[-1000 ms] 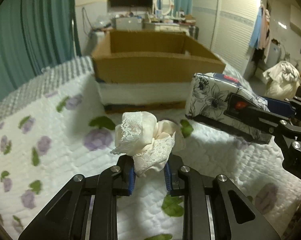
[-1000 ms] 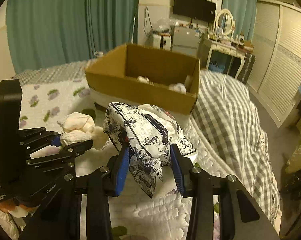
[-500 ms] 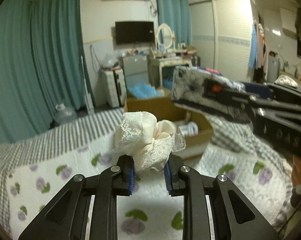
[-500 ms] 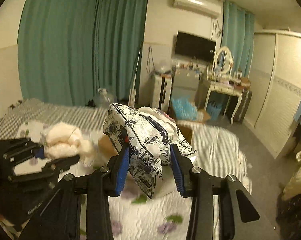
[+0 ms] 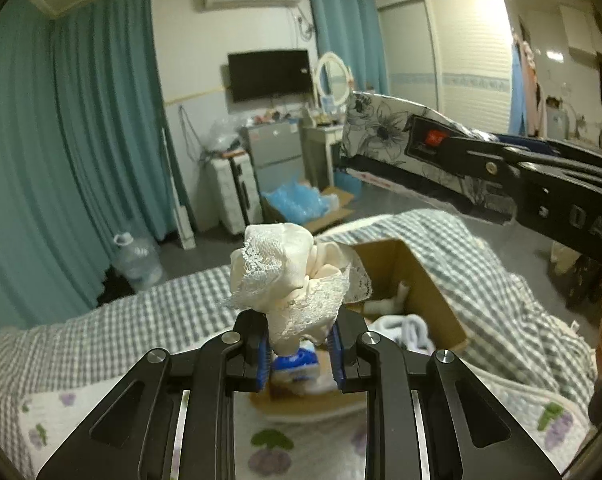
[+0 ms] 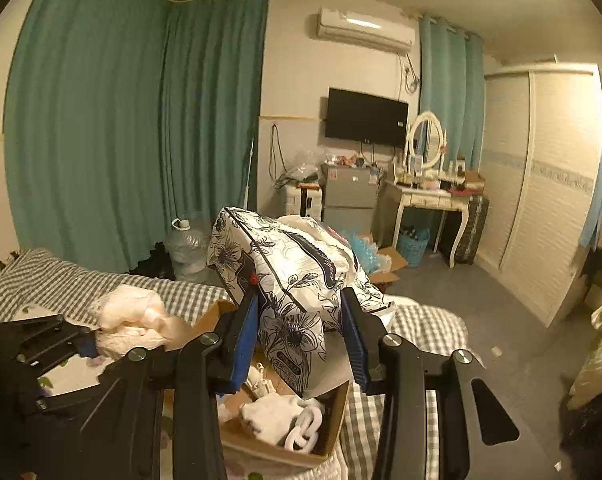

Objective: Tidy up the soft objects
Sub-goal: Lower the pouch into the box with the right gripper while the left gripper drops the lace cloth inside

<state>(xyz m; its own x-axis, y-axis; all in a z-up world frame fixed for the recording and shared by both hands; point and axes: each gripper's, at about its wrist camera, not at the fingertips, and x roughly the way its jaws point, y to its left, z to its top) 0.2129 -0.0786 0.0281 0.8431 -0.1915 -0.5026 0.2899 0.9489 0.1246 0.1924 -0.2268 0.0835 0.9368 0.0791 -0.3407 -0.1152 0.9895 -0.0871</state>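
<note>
Item: you are clamping a cream lace cloth (image 5: 293,276) in the left gripper (image 5: 299,354) and a floral fabric pouch (image 6: 289,276) in the right gripper (image 6: 301,344), both above the cardboard box (image 6: 333,428). Risk: the pouch, seemingly pinched by one corner, slipping out beside the box.

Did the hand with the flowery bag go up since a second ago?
Yes. The right gripper, shut on the flowery bag, rose: the cardboard box that stood ahead of it on the bed now lies below its fingers.
</note>
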